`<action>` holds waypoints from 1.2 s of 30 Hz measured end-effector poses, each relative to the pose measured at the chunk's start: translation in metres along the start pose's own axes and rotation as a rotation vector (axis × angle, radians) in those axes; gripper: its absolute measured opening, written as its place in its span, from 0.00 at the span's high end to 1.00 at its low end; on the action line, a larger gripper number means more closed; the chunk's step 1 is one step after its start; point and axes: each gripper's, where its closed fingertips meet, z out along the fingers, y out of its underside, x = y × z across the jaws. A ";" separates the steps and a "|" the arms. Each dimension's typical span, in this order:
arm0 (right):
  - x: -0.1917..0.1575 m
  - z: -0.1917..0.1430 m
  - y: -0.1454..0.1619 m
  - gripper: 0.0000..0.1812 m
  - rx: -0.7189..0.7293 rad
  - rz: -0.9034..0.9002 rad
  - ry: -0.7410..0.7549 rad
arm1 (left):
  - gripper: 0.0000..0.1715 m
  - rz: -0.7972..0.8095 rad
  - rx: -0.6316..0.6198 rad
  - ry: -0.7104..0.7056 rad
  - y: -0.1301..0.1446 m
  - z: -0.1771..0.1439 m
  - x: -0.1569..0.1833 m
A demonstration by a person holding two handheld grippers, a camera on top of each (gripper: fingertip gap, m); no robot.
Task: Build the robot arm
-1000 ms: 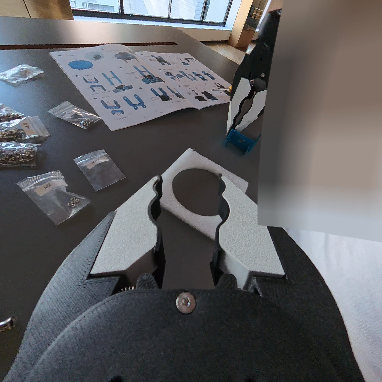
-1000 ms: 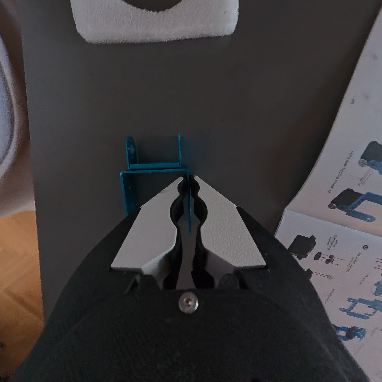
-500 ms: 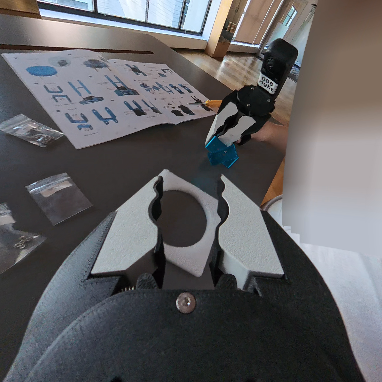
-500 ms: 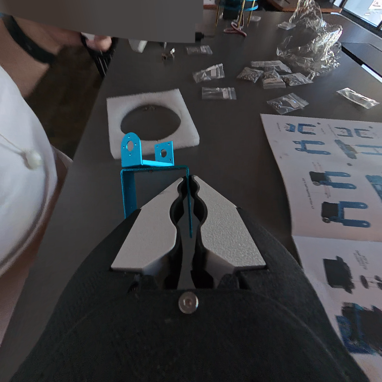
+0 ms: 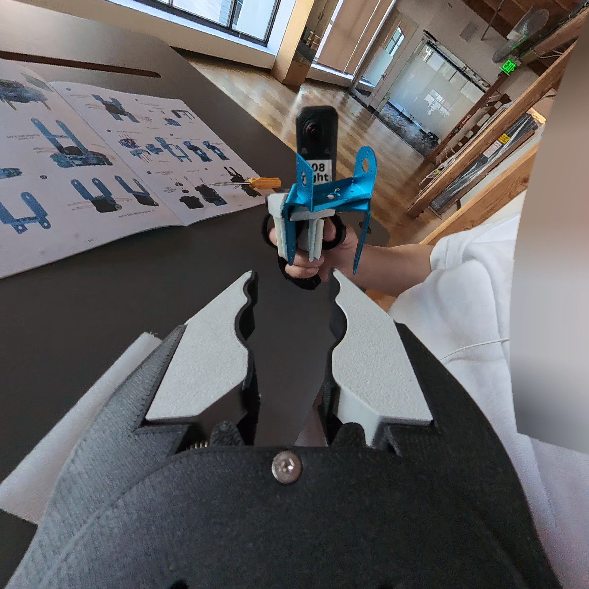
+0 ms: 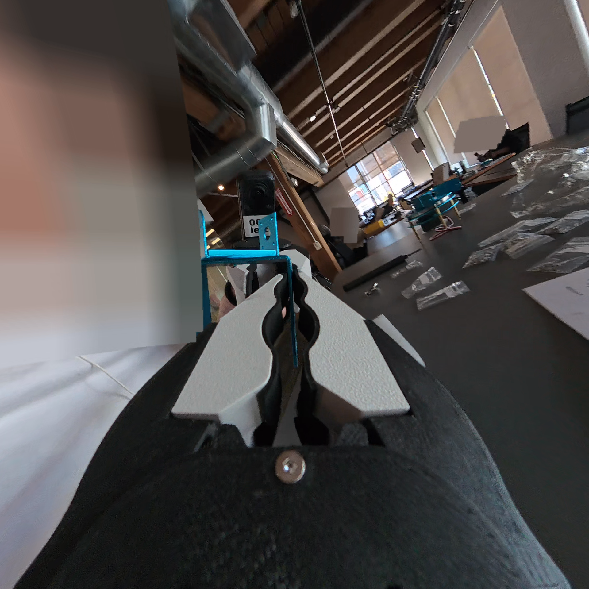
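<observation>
My right gripper (image 6: 290,277) is shut on one leg of a blue metal U-bracket assembly (image 6: 245,255) and holds it in the air above the dark table (image 6: 478,318). In the left wrist view the bracket (image 5: 331,191) hangs on the right gripper (image 5: 299,236), which points straight at me. My left gripper (image 5: 291,277) is open and empty, its tips just short of and below the bracket. In the right wrist view the left gripper (image 6: 267,271) shows behind the bracket.
An open instruction booklet (image 5: 95,159) lies on the table (image 5: 127,287), with an orange-handled screwdriver (image 5: 264,182) at its edge. A white foam piece (image 5: 95,398) lies under my left gripper. Small plastic bags (image 6: 443,298) and a blue assembly (image 6: 436,197) sit farther off. A white sleeve (image 5: 462,287) is at the right. The grippers' ends are close to 4 cm from one another.
My right gripper lifted the blue bracket off the table and turned it up to face the left gripper. My left gripper swung right, off the foam, toward the bracket.
</observation>
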 end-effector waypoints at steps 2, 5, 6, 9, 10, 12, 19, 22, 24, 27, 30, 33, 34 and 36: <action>-0.001 0.004 -0.001 1.00 0.010 0.012 -0.026 | 0.75 0.000 0.007 -0.017 -0.007 -0.004 0.002; 0.003 0.005 -0.006 1.00 0.043 0.015 -0.050 | 0.76 0.019 0.005 -0.092 -0.013 -0.016 -0.004; 0.000 0.005 -0.010 1.00 0.061 0.000 -0.072 | 0.76 0.028 0.009 -0.134 -0.014 -0.023 -0.008; 0.003 0.007 -0.013 1.00 0.063 -0.018 -0.084 | 0.76 0.051 0.065 -0.249 -0.019 -0.057 -0.023; 0.006 0.007 -0.015 1.00 0.083 0.000 -0.082 | 0.76 0.059 0.072 -0.292 -0.017 -0.070 -0.030; 0.009 0.008 -0.014 1.00 0.086 0.017 -0.087 | 0.80 0.073 0.008 -0.357 -0.002 -0.088 -0.044; 0.027 -0.004 -0.009 1.00 0.024 -0.188 0.047 | 0.90 0.114 -0.472 -0.429 0.071 -0.091 -0.086; 0.030 -0.007 -0.009 1.00 -0.001 -0.245 0.083 | 0.92 0.037 -0.599 -0.414 0.093 -0.086 -0.092; 0.028 -0.006 -0.008 1.00 -0.012 -0.259 0.079 | 0.90 -0.022 -0.626 -0.456 0.104 -0.088 -0.098; 0.026 -0.004 -0.004 1.00 -0.033 -0.284 0.078 | 0.85 -0.134 -0.545 -0.519 0.109 -0.087 -0.103; 0.028 -0.003 -0.001 1.00 -0.057 -0.314 0.089 | 0.79 -0.232 -0.478 -0.649 0.113 -0.095 -0.114; 0.029 -0.001 0.000 1.00 -0.063 -0.305 0.085 | 0.80 -0.298 -0.420 -0.688 0.115 -0.094 -0.114; 0.030 0.000 0.001 1.00 -0.064 -0.305 0.085 | 0.80 -0.323 -0.397 -0.699 0.114 -0.093 -0.115; 0.031 0.001 0.003 1.00 -0.074 -0.306 0.085 | 0.81 -0.382 -0.387 -0.699 0.117 -0.089 -0.115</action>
